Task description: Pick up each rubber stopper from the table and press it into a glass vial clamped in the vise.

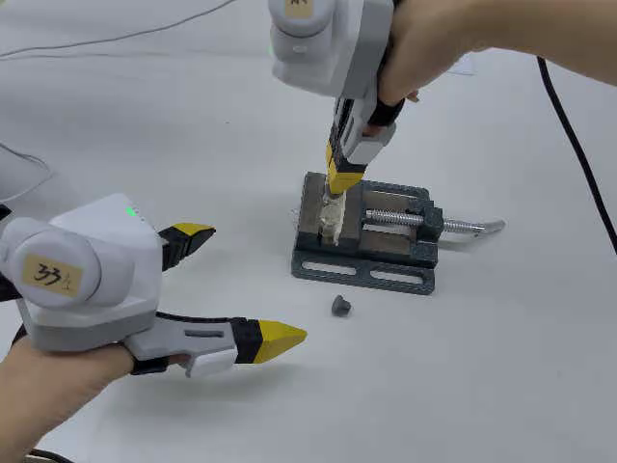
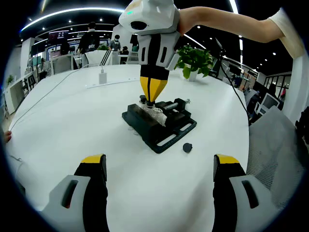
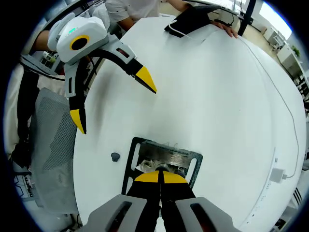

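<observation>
A dark metal vise (image 1: 397, 253) stands mid-table with clear glass vials (image 1: 331, 220) clamped in its jaws. My right gripper (image 1: 343, 185) points straight down onto the vials, shut, its yellow tips together on top of one vial (image 3: 155, 167); whatever lies under the tips is hidden. One dark rubber stopper (image 1: 340, 306) lies loose on the table just in front of the vise. My left gripper (image 1: 241, 285) hovers low at the near left, open and holding nothing, aimed toward the vise (image 2: 161, 126) and the stopper (image 2: 187, 147).
The vise's screw handle (image 1: 474, 228) sticks out to the right. A black cable (image 1: 576, 145) runs along the right side and a thin white cable (image 1: 116, 37) crosses the far left. Beyond the table, people and a potted plant (image 2: 195, 59) stand.
</observation>
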{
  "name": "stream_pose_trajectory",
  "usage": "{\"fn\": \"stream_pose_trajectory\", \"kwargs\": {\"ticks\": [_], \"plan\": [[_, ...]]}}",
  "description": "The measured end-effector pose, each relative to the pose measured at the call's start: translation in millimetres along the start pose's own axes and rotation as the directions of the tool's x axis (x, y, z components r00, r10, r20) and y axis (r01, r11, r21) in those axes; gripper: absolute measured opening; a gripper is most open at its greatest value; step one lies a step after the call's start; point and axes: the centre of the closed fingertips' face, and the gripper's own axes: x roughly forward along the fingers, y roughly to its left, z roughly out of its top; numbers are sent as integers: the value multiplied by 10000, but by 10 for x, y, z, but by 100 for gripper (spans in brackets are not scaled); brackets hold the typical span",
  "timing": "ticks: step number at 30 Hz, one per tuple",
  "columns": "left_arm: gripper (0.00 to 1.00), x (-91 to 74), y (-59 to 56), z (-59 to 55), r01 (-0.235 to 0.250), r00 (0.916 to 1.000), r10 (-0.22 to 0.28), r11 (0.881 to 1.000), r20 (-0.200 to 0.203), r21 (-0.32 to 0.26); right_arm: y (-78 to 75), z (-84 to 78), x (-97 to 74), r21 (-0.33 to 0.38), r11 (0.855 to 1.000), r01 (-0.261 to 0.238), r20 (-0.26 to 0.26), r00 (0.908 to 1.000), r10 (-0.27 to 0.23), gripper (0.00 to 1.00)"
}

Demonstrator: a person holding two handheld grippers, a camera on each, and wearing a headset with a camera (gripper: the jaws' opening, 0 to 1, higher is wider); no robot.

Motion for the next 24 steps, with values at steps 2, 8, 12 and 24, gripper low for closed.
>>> {"fn": "stream_pose_trajectory", "kwargs": {"ticks": [2, 8, 12, 24], "plan": [[91, -13, -5, 29, -23, 10000, 23, 10000, 57, 33, 54, -9, -21, 230, 9997, -37, 71, 10000, 35, 0], [91, -33, -4, 161, -144, 9995, 139, 9998, 277, 158, 112, -7, -38, 427, 9991, -42, 205, 9998, 33, 0], [91, -38, -41, 254, -174, 9990, 163, 9995, 427, 251, 117, -27, -43, 301, 9993, 243, 532, 9982, -258, 0], [91, -48, -151, 280, -84, 9987, 59, 9987, 506, 499, 231, -33, -76, 218, 9951, 962, 2331, 9674, -986, 0]]}}
